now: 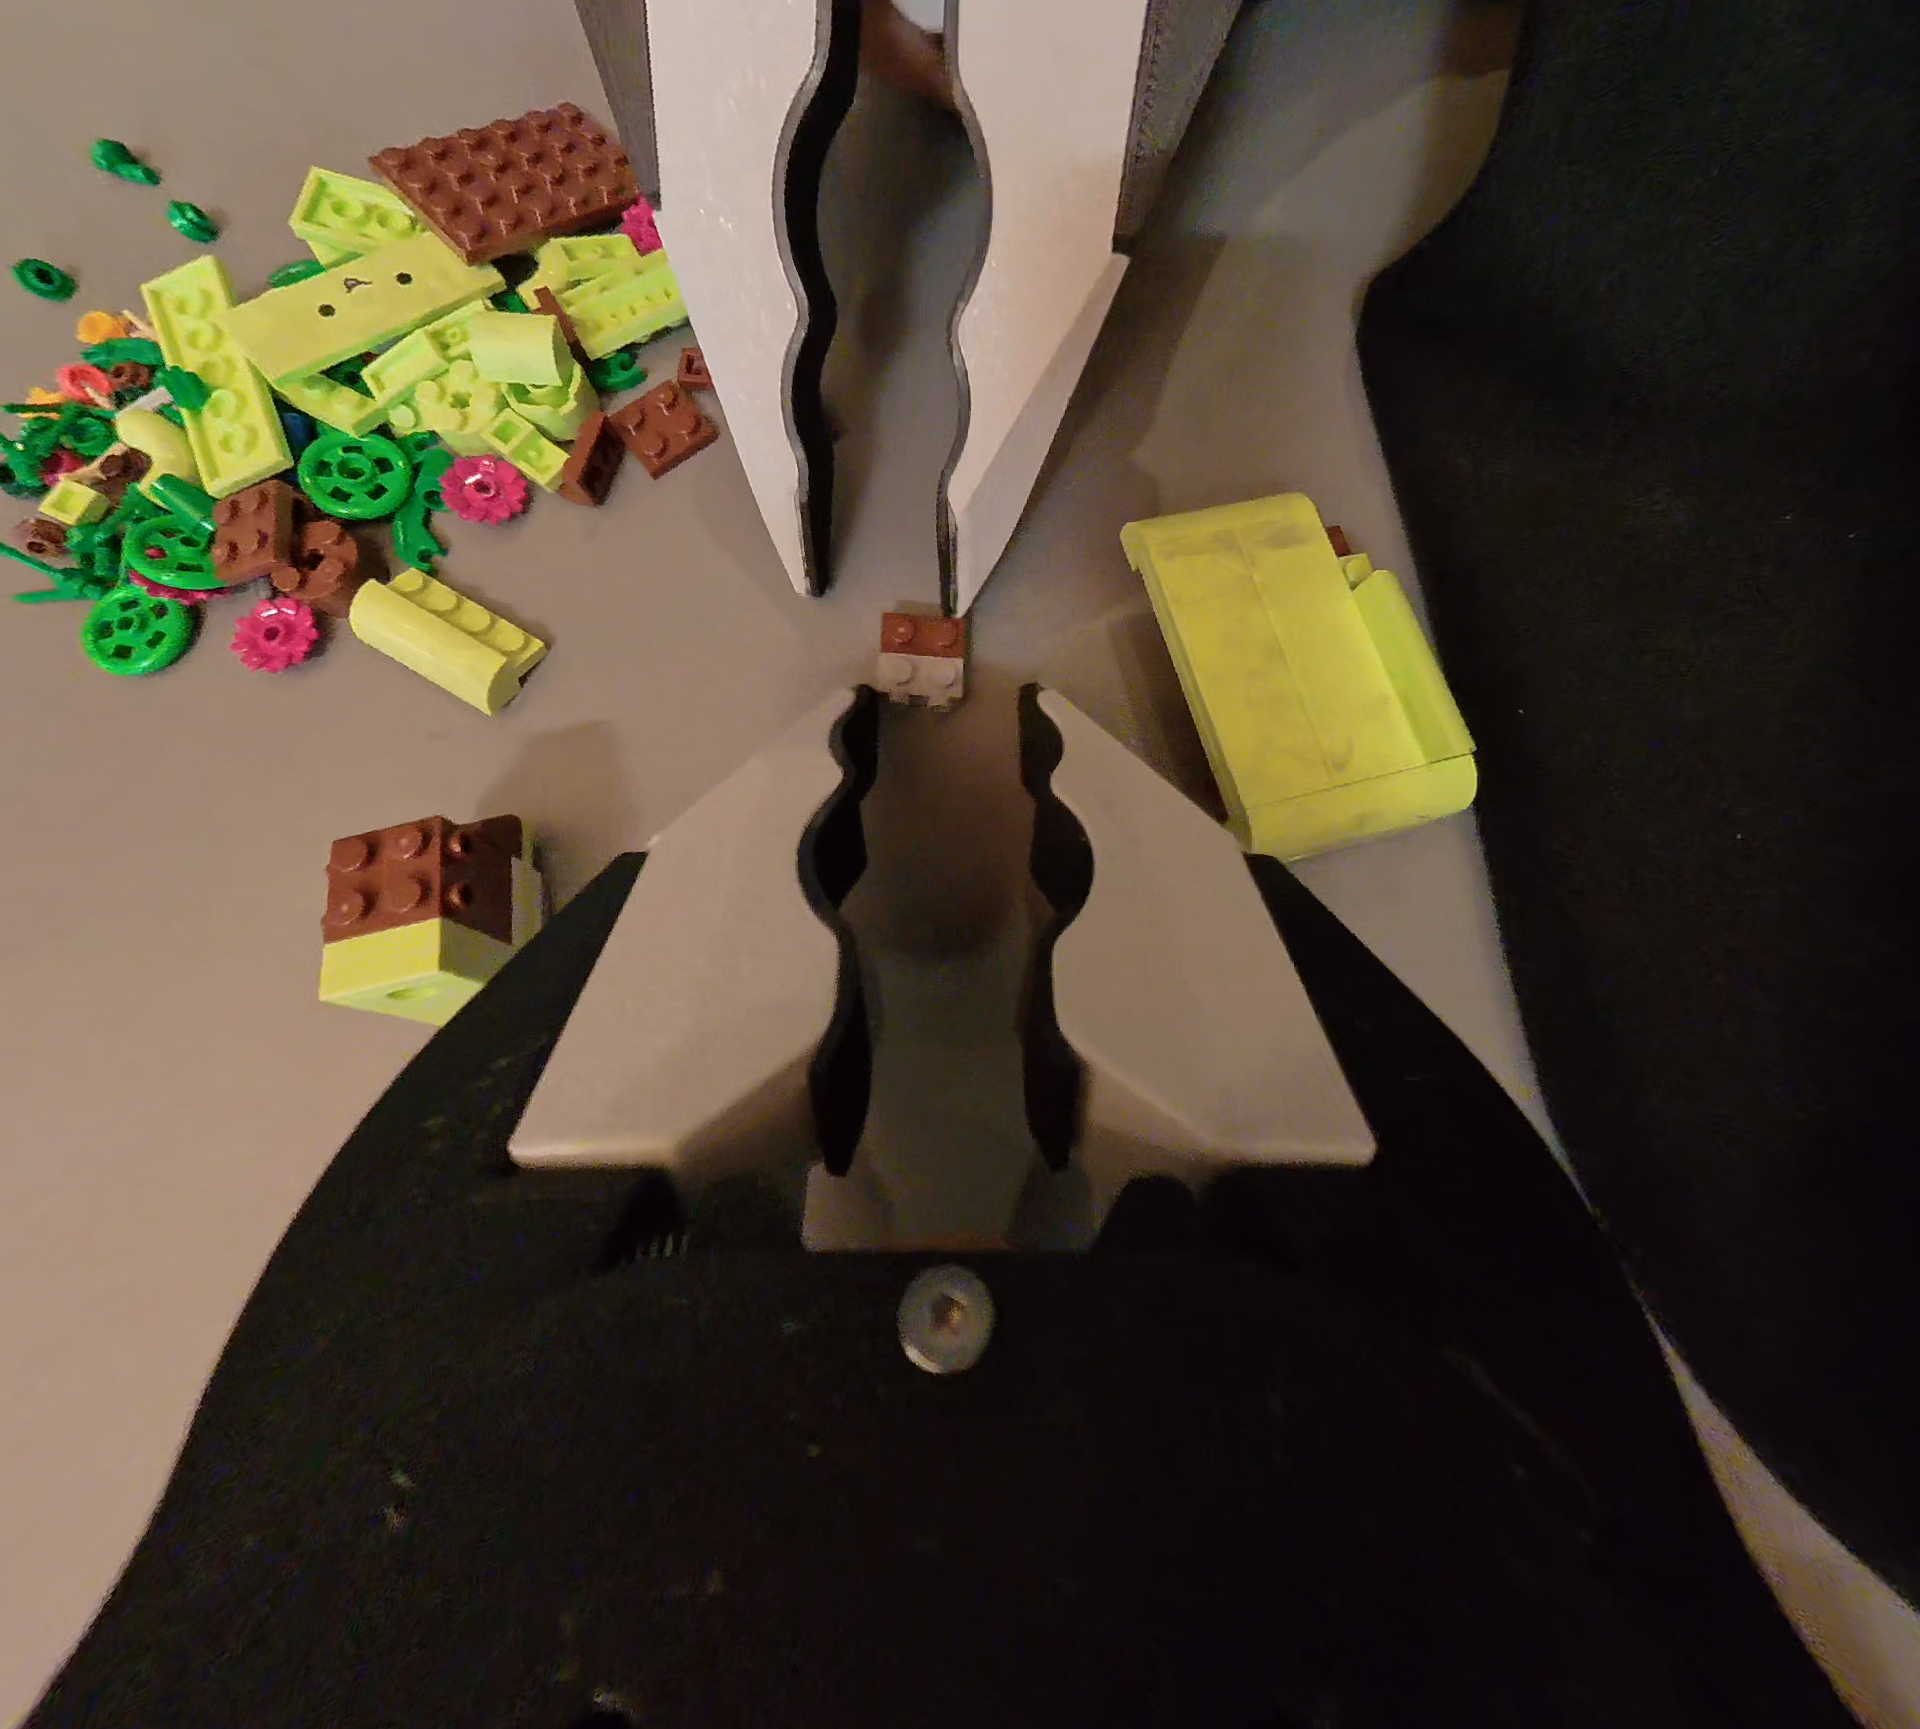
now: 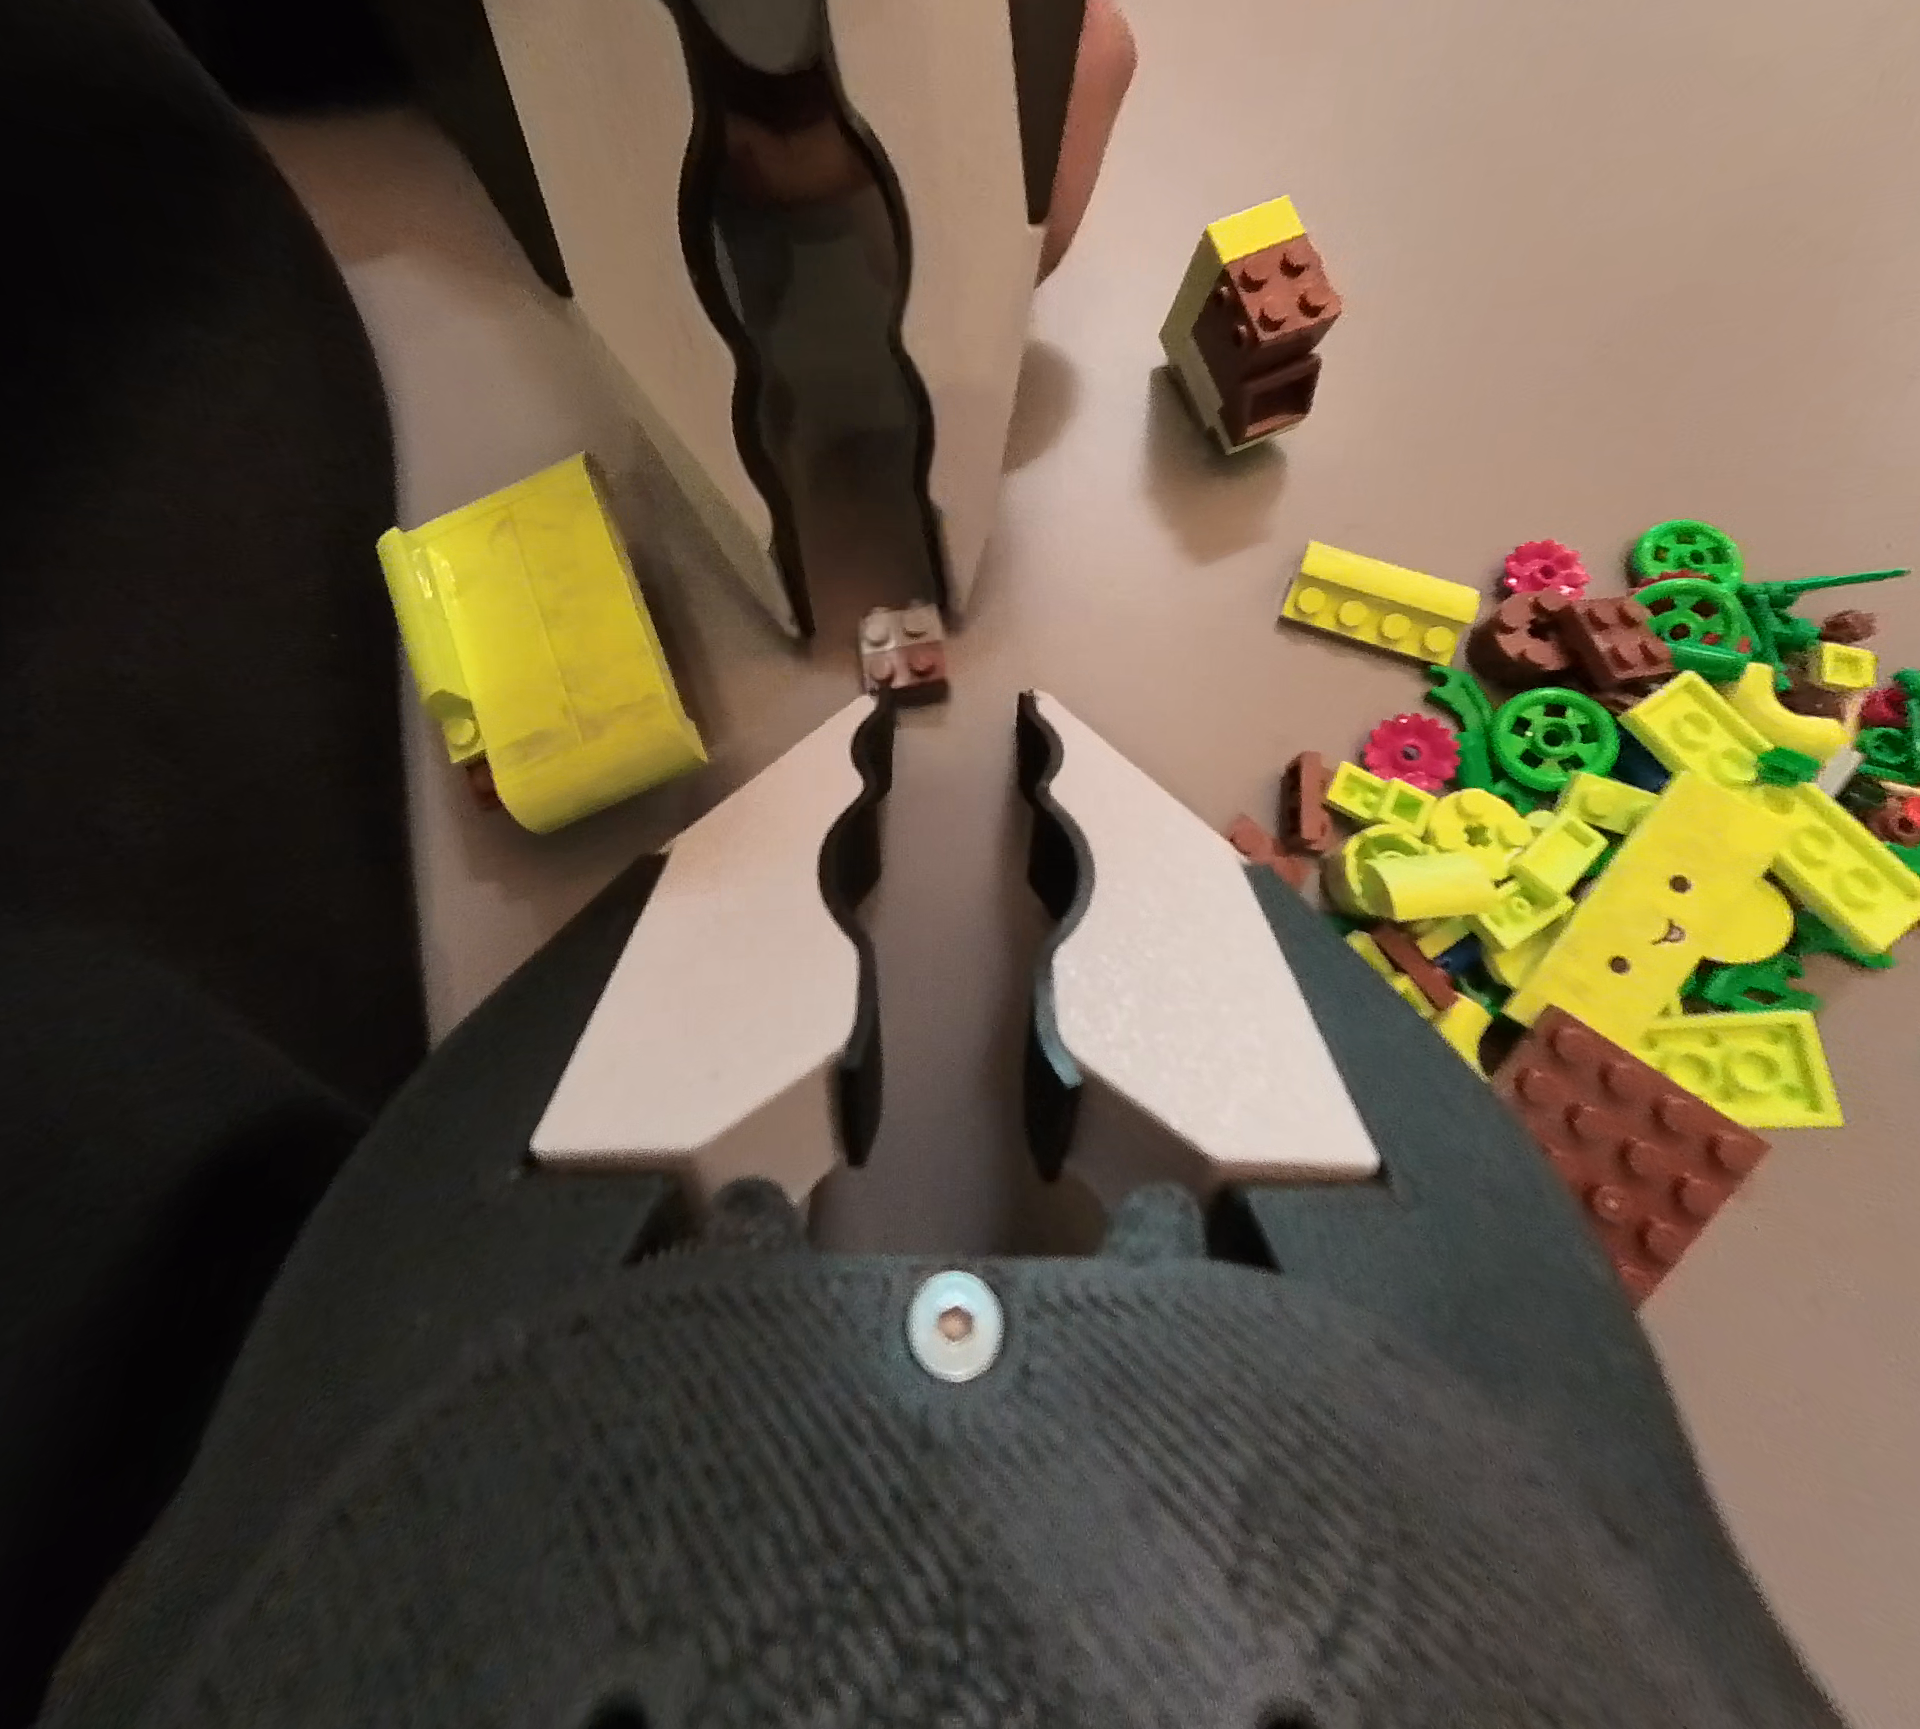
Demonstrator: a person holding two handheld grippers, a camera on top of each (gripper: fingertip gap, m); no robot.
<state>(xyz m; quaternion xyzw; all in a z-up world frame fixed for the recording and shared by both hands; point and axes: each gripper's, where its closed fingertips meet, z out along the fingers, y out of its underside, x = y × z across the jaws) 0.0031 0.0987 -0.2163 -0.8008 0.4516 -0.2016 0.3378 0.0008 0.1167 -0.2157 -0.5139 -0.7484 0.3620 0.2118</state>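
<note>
A small brick piece (image 1: pixel 923 656), brown on one half and grey on the other, lies on the grey table. In the left wrist view my left gripper (image 1: pixel 945 697) is open, with the piece just beyond its tips. My right gripper (image 1: pixel 883 593) comes in from the top, also open, and its one fingertip (image 1: pixel 951 599) is at the piece's far edge. In the right wrist view the same piece (image 2: pixel 902 651) lies just ahead of my open right gripper (image 2: pixel 956 700), and the left gripper (image 2: pixel 873 619) faces it from above. Neither holds anything.
A lime-yellow built block (image 1: pixel 1309 671) (image 2: pixel 540 640) lies beside the grippers. A brown-and-lime stack (image 1: pixel 426 910) (image 2: pixel 1252 318) stands apart. A pile of loose bricks, wheels and flowers (image 1: pixel 364 391) (image 2: pixel 1610 848) includes a brown plate (image 1: pixel 509 178) (image 2: pixel 1631 1149). Dark fabric (image 1: pixel 1714 536) (image 2: pixel 156 536) borders the table. The tips of both grippers are at nearly the same place.
</note>
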